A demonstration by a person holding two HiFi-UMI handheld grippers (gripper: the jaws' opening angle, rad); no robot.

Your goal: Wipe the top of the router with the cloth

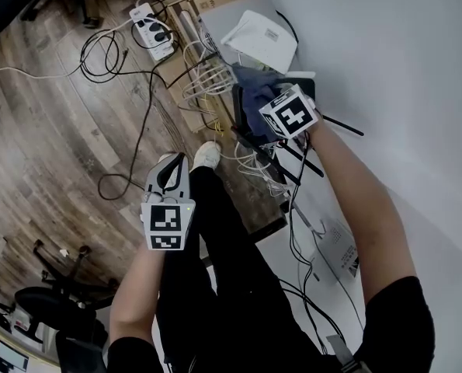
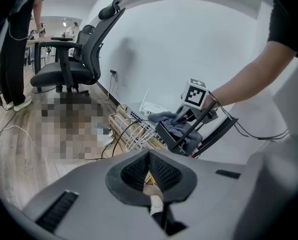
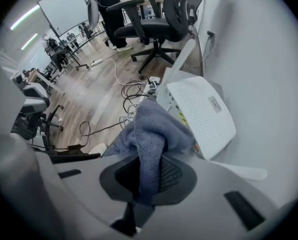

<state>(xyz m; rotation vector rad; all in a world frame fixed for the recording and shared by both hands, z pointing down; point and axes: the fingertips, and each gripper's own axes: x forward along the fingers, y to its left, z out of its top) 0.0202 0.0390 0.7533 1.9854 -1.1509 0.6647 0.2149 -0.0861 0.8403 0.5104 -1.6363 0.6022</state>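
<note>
Black router [image 2: 168, 135] is seen directly under the right gripper [image 3: 150, 171], antennas sticking out past it. The white router [image 3: 201, 116] lies just beyond the jaws, against the wall. Cloth [image 3: 149, 129] is bunched in front of the right jaws and appears to be laid on the black router's top. Wiping judged under way.

For a clean wipe, the cloth should be kept flat and pressed lightly. Strokes should be drawn across the whole top, edge to edge. Antennas and cables beside the gripper should be avoided, since a snag could drag the router. The bunched fold should be spread so that more cloth meets the surface.

Right gripper: jaws are closed tight on a fold of the cloth, and the rest hangs forward from the pads. Left gripper [image 2: 150, 159]: jaws are brought together with nothing gripped. It is held well back from the router and cloth, idle above the floor cables [image 2: 131, 134].
</note>
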